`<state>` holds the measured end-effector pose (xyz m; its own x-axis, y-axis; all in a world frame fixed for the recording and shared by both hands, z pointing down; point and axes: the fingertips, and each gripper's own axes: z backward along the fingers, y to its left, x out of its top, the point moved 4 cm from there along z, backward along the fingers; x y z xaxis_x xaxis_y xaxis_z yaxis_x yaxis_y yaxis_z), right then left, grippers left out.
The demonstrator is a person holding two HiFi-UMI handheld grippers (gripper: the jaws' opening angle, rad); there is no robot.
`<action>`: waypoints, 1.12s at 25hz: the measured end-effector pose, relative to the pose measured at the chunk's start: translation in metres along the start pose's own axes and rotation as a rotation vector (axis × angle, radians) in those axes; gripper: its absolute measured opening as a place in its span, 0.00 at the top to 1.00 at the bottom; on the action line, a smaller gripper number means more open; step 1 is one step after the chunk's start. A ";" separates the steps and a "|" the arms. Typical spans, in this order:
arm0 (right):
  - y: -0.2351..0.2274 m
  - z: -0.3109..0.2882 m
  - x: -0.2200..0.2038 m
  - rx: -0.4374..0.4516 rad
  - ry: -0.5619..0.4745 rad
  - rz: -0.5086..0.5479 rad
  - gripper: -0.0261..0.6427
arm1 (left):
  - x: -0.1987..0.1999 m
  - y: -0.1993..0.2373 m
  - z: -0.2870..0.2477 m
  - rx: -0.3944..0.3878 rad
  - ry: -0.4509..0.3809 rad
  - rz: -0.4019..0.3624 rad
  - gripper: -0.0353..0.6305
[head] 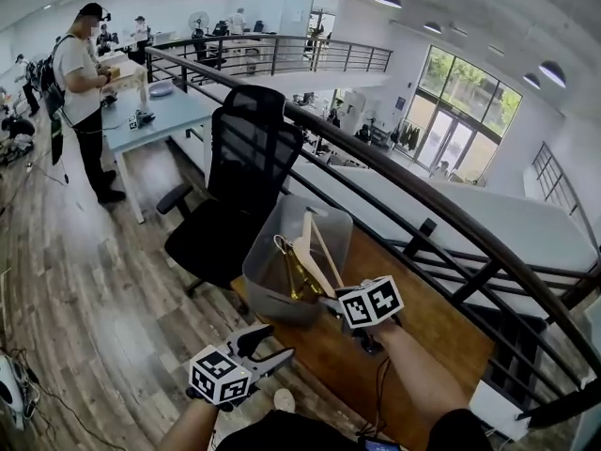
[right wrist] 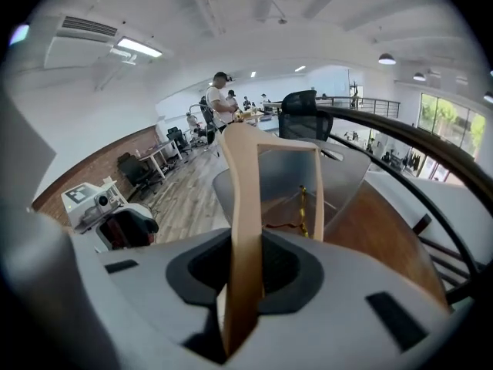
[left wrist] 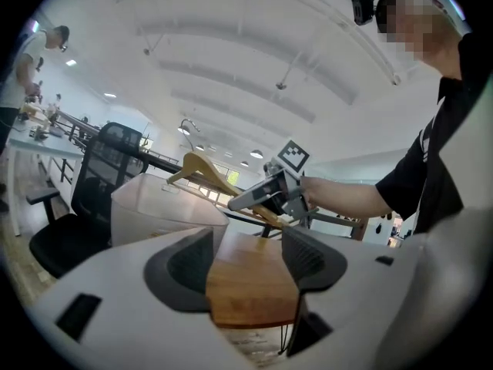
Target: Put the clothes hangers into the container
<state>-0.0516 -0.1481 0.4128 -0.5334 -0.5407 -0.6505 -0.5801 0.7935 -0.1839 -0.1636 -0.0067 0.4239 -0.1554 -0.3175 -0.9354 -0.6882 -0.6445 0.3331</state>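
A pale wooden hanger (head: 315, 251) with a gold hook (head: 282, 244) tilts over the open top of the grey translucent container (head: 266, 289). My right gripper (head: 330, 302) is shut on one arm of the hanger. In the right gripper view the hanger (right wrist: 245, 222) runs up between the jaws, with the container (right wrist: 343, 177) behind it. My left gripper (head: 269, 346) hangs open and empty, low and to the container's left. The left gripper view shows its jaws wide apart (left wrist: 246, 257) over the wooden table (left wrist: 250, 284), facing the container (left wrist: 166, 210), the hanger (left wrist: 202, 168) and the right gripper (left wrist: 268, 193).
The container stands at the left end of a wooden table (head: 423, 341). A black office chair (head: 239, 172) is just behind it. A dark railing (head: 423, 195) runs along the table's far side. A person (head: 83, 83) stands at a far desk. A white device (right wrist: 96, 203) sits on the floor.
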 end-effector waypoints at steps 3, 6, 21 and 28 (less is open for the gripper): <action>-0.015 -0.015 0.009 0.031 0.065 -0.033 0.87 | 0.008 0.006 -0.005 0.029 -0.016 0.001 0.52; -0.030 -0.025 0.022 0.055 0.113 -0.059 0.87 | 0.016 0.008 -0.009 0.046 -0.032 -0.010 0.52; -0.068 -0.102 0.056 0.015 0.331 0.023 0.89 | 0.012 0.031 -0.007 0.133 -0.048 0.020 0.52; -0.073 -0.119 0.061 -0.093 0.362 0.134 0.88 | 0.010 0.037 -0.007 0.147 -0.038 0.036 0.52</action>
<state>-0.1147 -0.2724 0.4748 -0.7811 -0.5106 -0.3594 -0.5351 0.8440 -0.0362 -0.1858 -0.0389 0.4275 -0.2066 -0.3105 -0.9278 -0.7775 -0.5236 0.3484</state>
